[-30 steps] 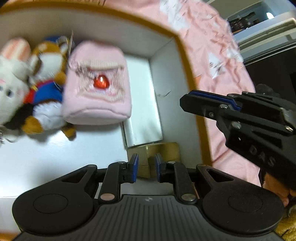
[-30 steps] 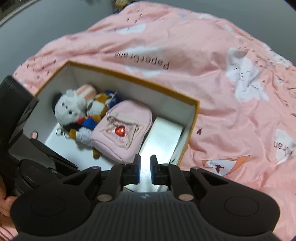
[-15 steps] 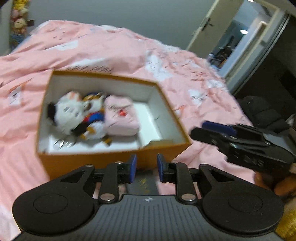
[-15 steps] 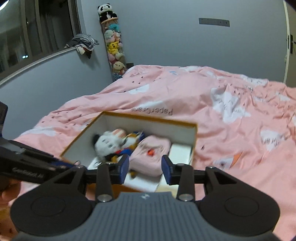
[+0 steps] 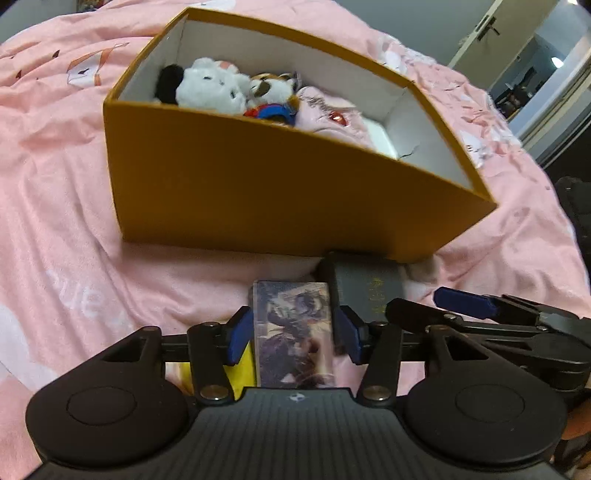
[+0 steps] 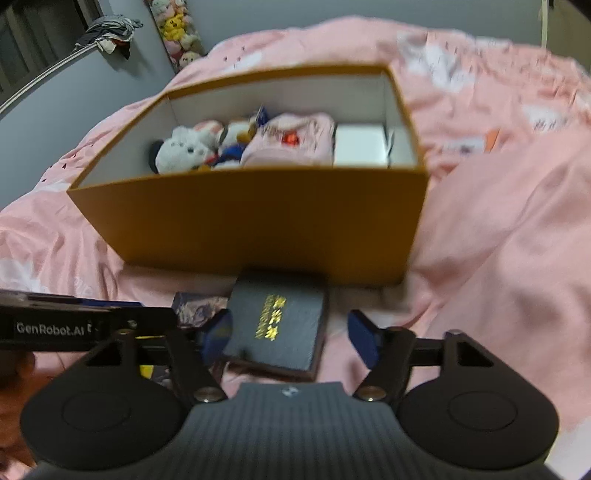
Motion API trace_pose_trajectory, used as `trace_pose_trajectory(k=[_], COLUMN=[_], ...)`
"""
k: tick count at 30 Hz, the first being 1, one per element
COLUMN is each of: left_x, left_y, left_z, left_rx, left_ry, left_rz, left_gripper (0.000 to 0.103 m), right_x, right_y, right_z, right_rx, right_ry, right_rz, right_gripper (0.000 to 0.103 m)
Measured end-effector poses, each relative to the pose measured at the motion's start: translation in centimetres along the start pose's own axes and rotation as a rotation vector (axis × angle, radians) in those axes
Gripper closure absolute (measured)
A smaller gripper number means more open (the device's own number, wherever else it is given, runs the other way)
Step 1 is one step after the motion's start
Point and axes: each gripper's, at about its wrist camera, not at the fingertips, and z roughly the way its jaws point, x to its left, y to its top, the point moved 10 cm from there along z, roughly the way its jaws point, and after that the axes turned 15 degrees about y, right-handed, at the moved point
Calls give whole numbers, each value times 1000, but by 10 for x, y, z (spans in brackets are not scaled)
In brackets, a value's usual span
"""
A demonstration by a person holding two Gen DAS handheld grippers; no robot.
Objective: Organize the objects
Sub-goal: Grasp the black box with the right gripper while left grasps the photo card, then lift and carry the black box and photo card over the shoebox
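Note:
An orange box (image 5: 277, 184) (image 6: 258, 218) stands on the pink bedspread. It holds a white plush toy (image 5: 207, 88) (image 6: 181, 149), a smaller plush, a pink pouch (image 5: 332, 118) (image 6: 291, 144) and a white box (image 6: 360, 144). In front of it lie an illustrated card box (image 5: 291, 332) (image 6: 199, 308) and a dark book with gold letters (image 5: 365, 288) (image 6: 280, 325). My left gripper (image 5: 293, 332) (image 6: 92, 321) is opening, with the card box between its blue pads. My right gripper (image 6: 290, 334) (image 5: 480, 306) is opening around the dark book, its right pad clear of it.
A yellow item (image 5: 243, 369) lies partly under my left gripper. The rumpled pink bedspread (image 6: 498, 221) rises in a fold on the right. Plush toys (image 6: 177, 33) hang on the grey wall, clothes (image 6: 110, 29) lie on a rail, and a door (image 5: 480, 29) stands beyond the bed.
Both grippers have drawn back from above the orange box and come down to the bedspread in front of it. Both pairs of jaws have gone from nearly shut to wide.

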Motion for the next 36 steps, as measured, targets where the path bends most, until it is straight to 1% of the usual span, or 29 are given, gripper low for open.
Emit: trace_pose_trajectory(k=[2,5,11,14,15,17,18,20,21,23,25,27,28,29,30,31,32,33,36], left_x=[3,5,0,-3,-3,-2,-2,-1,-2,-4,-4,-3,-3,-2,-1,0,1,3,4], left_y=[-4,-10,-13,-13,-13,-11,-11,-14,-14,-13,-13,-13,-13,-14,-13,-13,-12,-12,-11], left_z=[6,16,26,33,36,40,44,53,57,57,56,53,51,48,45,42,40,37,29], left_rx=[16,54,71,85,91,92,105,145,148,145,144,145,145,143,135,127,125,122,107], left_ry=[15,2,-18,-19,-23,-26,-31,-60,-66,-52,-49,-59,-65,-67,-56,-53,-54,-59,-89], left_rz=[-2,-20,-2,13,13,3,-3,-32,-26,-6,-3,-13,-20,-21,-16,-19,-26,-34,-54], left_gripper=[43,43,40,39,38,38,33,27,26,26,28,36,37,40,49,51,57,63,69], right_x=[-3,-10,-21,-26,-28,-32,-33,-36,-37,-38,-40,-41,-41,-41,-40,-40,-40,-39,-33], right_y=[-1,-2,-9,-11,-11,-11,-11,-11,-10,-10,-9,-9,-8,-8,-7,-7,-5,-4,-1], right_z=[6,12,29,35,36,39,40,43,45,46,46,42,40,37,34,32,28,24,15], right_rx=[5,8,55,64,64,63,60,58,54,49,45,37,32,28,24,23,20,15,18], right_ry=[8,34,56,92,104,120,130,147,160,186,194,199,202,206,209,206,204,203,194], right_rz=[17,81,156,199,212,236,247,270,286,307,324,341,350,355,356,355,353,348,314], right_gripper=[30,30,30,30,30,29,29,30,30,34,37,41,44,45,49,52,53,56,60])
